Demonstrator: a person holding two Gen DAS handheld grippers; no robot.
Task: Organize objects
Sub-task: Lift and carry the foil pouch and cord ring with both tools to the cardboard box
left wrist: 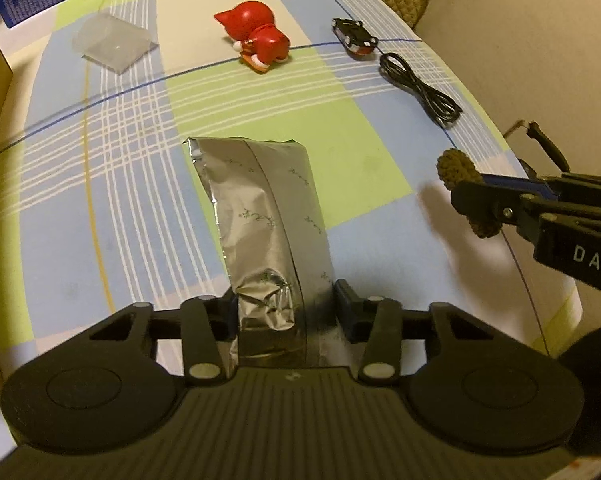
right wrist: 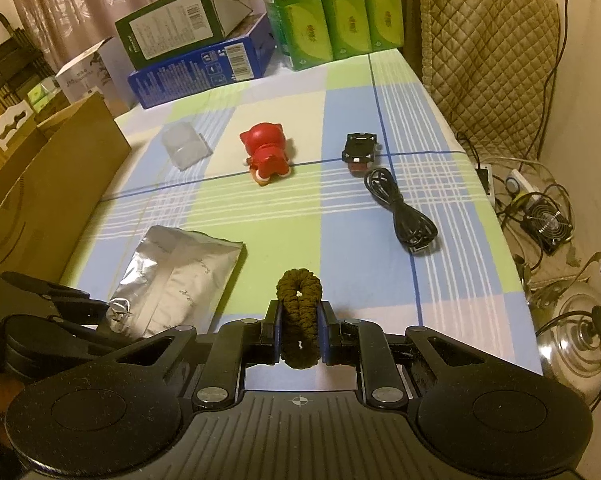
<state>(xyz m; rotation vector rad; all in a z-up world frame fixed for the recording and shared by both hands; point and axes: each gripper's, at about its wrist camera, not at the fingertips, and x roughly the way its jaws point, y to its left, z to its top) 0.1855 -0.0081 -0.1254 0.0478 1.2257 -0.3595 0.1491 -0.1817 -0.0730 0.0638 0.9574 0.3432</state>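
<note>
gripping a crinkled silver foil pouch [left wrist: 268,240], the left gripper [left wrist: 286,308] has its jaws pinched on the pouch's near end, and the pouch runs straight out from between them over the near part of the checked bench cloth [left wrist: 100,200]. whether the pouch touches the cloth cannot be told. the right gripper [right wrist: 299,332] has its jaws pressed on a dark brown knitted hair tie [right wrist: 299,308], squeezed into a narrow loop whose rounded end pokes out past the fingertips; it is held just beside the pouch, toward the bench's right edge, above the near part of the cloth. farther in, across the middle of the bench, lie a clear plastic piece [right wrist: 185,147] toward the left edge, a red toy figure [right wrist: 266,155] on its side at the centre, and a small black and red toy car [right wrist: 359,151] toward the right edge. a coiled black cable [right wrist: 400,208] lies just on the near side of the car. cardboard boxes [right wrist: 60,184] stand along the left edge, and boxes and green packs [right wrist: 332,8] crowd the far edge.
</note>
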